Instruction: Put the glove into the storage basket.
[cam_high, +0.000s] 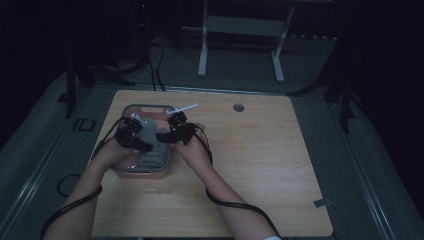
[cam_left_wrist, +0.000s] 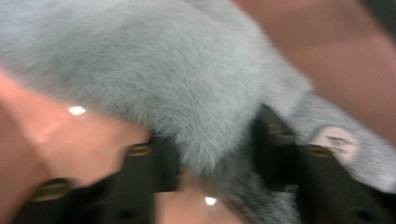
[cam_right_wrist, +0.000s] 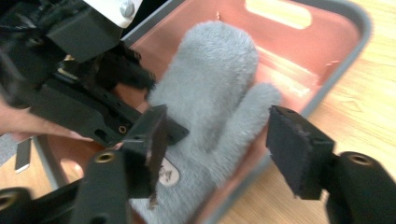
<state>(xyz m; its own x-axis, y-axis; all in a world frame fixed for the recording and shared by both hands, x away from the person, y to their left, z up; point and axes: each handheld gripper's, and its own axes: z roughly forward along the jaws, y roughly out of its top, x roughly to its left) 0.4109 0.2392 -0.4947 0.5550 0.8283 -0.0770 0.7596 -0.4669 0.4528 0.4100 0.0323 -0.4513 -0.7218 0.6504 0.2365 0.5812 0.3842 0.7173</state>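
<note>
A fluffy grey mitten (cam_high: 150, 146) lies in a pink tray with a grey rim (cam_high: 145, 106) on the left half of the wooden table. My left gripper (cam_high: 146, 146) hangs over the tray's left side. Seen from the left gripper view, it (cam_left_wrist: 215, 154) is open, with the mitten's fur (cam_left_wrist: 154, 70) bulging between its jaws. My right gripper (cam_high: 160, 136) reaches in from the tray's right side. The right gripper view has it (cam_right_wrist: 215, 140) open too, its jaws wide astride the mitten (cam_right_wrist: 210, 79) near the thumb, pads clear of it. A small round label (cam_right_wrist: 167, 173) marks the cuff.
The tray's rim (cam_right_wrist: 345, 56) lies close to my right jaw, with bare wood (cam_right_wrist: 373, 107) beyond it. A white strip (cam_high: 186, 107) rests at the tray's far right corner. A round cable hole (cam_high: 238, 107) is in the table's far edge. White desk legs (cam_high: 202, 50) stand behind.
</note>
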